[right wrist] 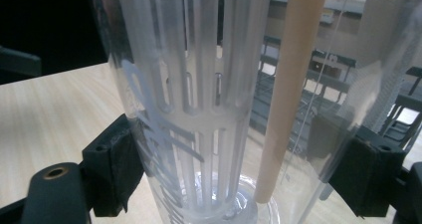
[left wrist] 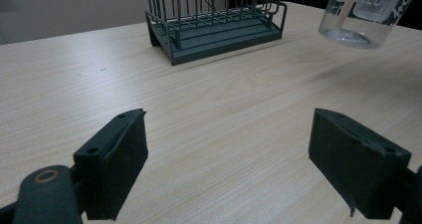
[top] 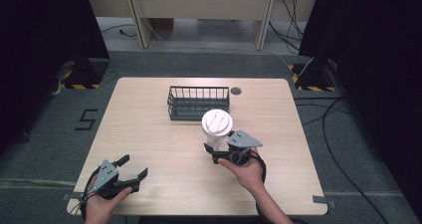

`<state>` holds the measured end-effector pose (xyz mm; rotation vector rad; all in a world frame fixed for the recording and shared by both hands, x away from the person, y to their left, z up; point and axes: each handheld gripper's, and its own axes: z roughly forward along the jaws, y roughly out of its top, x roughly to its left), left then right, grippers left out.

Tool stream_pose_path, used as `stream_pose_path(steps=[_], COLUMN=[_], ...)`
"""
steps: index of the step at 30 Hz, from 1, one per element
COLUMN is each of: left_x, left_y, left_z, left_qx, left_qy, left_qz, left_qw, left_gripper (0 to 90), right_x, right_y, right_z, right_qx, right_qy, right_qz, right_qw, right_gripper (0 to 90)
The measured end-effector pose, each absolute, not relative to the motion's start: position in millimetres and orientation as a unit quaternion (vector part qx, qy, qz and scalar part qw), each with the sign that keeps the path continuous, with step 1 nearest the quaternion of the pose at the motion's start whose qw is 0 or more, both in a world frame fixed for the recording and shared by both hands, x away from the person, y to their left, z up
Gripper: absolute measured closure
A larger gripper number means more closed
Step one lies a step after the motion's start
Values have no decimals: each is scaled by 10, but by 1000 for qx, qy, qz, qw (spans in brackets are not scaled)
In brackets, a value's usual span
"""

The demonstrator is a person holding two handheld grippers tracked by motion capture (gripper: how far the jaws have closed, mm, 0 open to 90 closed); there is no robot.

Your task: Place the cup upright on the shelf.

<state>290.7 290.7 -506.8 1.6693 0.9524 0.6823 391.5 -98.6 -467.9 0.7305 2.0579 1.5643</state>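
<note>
Right gripper (top: 215, 152) pinches a clear plastic cup (top: 217, 129) low on its body, jaws pressed on either side. In the right gripper view the cup (right wrist: 199, 109) sits between the two black pads, showing a white slotted insert (right wrist: 199, 84) inside, and a pale straw-like tube (right wrist: 286, 94) running down toward the bottom. Cup has a white lid (top: 217, 120) on top. In the left gripper view the cup's base (left wrist: 348, 35) appears to hang above the table (left wrist: 209, 109) with a faint shadow under it, so it looks lifted, not resting. Low grip probably keeps the lid clear and the cup upright so nothing tips.

Cup location: right of table centre, just near of the wire basket (top: 198, 102), held slightly to the basket's right front corner. Likely heading into the basket, judging from how close it is held.

Left gripper (top: 130, 169) sits at the near left corner of the table, jaws spread wide, nothing between them. In its own view the left gripper (left wrist: 229, 159) faces bare wood, with the basket (left wrist: 214, 25) far ahead. Looks parked out of the way, leaving the right hand room. Well apart from cup and basket.

Basket is empty, standing far centre of the table (top: 149, 134). A small dark grommet hole (top: 236, 90) lies just right of it.
</note>
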Motion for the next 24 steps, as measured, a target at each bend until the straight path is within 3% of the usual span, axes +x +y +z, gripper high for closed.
stream_pose_path(steps=[24], left_x=[2912], left_y=[2907], left_z=[-5069], left_qx=[697], left_qy=[398], left_qz=[284], left_qw=[524], left_gripper=[150], right_x=[4222], right_y=[-937], right_z=[-4554], right_qx=[283], right_qy=[741], right_qz=[558], right_qw=[245], right_gripper=[188])
